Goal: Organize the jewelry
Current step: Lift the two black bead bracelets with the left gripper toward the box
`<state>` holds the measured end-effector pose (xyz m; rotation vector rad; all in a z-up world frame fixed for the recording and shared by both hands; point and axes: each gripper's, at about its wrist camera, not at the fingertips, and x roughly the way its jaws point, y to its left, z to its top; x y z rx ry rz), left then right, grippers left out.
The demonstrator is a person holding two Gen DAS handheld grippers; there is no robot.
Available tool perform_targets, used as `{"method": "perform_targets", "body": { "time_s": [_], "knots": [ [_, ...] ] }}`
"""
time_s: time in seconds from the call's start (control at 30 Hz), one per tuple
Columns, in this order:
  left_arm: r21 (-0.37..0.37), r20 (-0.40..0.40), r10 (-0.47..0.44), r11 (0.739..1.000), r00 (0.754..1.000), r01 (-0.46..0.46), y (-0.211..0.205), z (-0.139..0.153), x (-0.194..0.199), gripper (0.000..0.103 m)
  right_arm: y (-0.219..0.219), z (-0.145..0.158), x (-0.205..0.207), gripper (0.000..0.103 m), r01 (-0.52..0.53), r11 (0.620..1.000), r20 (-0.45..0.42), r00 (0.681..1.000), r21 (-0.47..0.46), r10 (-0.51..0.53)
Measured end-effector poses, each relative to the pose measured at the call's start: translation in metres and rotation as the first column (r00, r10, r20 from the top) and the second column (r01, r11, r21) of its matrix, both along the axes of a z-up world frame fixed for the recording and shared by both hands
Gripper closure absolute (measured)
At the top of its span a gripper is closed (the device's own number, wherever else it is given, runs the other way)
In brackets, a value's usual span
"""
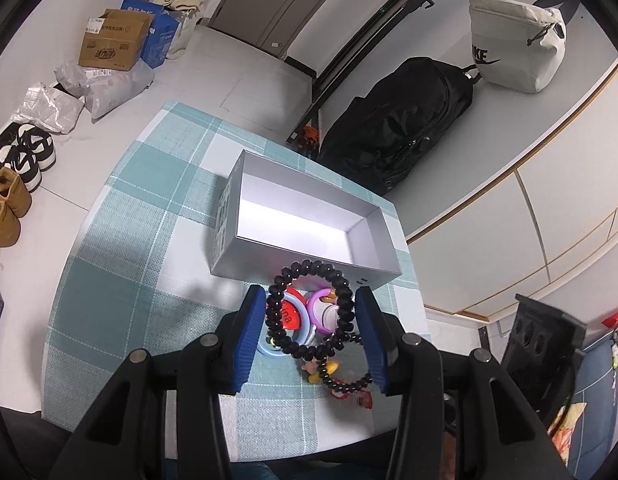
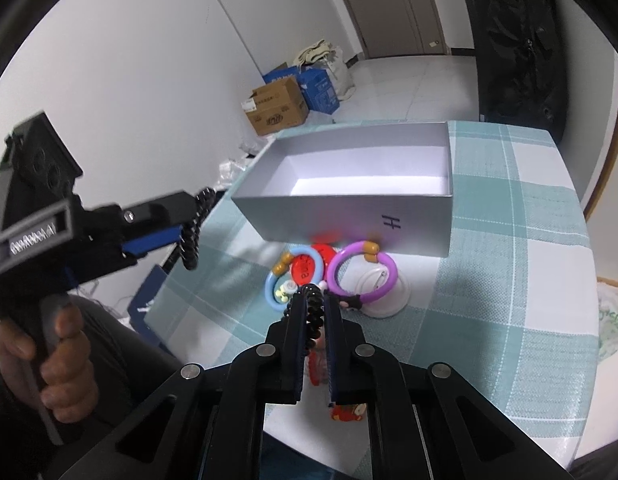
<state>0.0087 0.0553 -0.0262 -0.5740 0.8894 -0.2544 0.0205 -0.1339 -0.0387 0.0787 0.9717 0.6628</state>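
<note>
The left tool [image 1: 311, 322] grips a black bead bracelet [image 1: 309, 308] lifted off the table [image 1: 129, 240]; the open grey box [image 1: 309, 224] lies at twelve o'clock, long axis crosswise. The right tool [image 2: 314, 300], nearly together, pinches another black bead bracelet [image 2: 314, 312].
</note>
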Motion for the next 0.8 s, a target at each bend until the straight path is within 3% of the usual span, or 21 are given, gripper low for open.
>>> {"method": "perform_targets", "body": {
  "time_s": [0.47, 0.8],
  "knots": [
    [0.05, 0.022, 0.031, 0.998, 0.999, -0.032, -0.013, 0.003, 0.016, 0.063, -0.021, 0.035, 0.018, 0.095, 0.041, 0.992, 0.037, 0.998, 0.118, -0.045],
    [0.077, 0.029, 0.026, 0.997, 0.999, -0.029, -0.023, 0.006, 0.048, 0.063, -0.023, 0.049, 0.066, 0.095, 0.038, 0.988, 0.04, 0.998, 0.151, -0.045]
  ]
}}
